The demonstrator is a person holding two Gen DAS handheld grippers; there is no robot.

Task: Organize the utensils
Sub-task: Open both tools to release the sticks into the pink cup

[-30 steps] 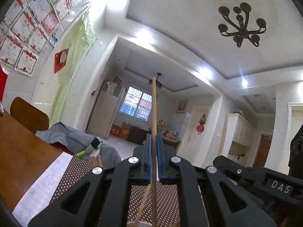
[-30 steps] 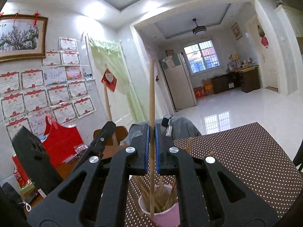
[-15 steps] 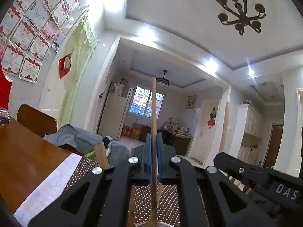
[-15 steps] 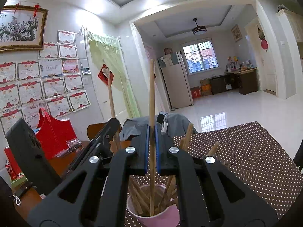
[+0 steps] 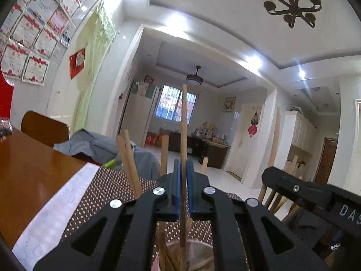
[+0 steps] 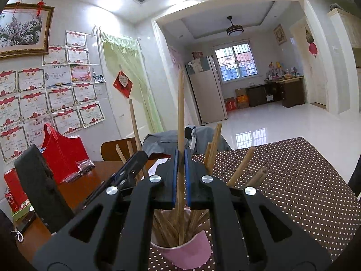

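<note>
Each gripper pinches one upright chopstick: left gripper (image 5: 183, 178), chopstick (image 5: 183, 122); right gripper (image 6: 181, 171), stick (image 6: 180, 113); both tips inside the pink cup (image 6: 191, 251) on the dotted mat (image 6: 293, 180). The step looks like dropping them in; next, the jaws need to part, then lift straight up clear of the other sticks.

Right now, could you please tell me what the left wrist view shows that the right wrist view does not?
Only the left wrist view shows the dark branched ceiling chandelier and the white paper strip edging the mat. Only the right wrist view shows the red paper bag and the gold-framed blossom picture. Both show the pink plastic cup of wooden chopsticks and a gripper shut on one chopstick: left gripper, right gripper.
</note>
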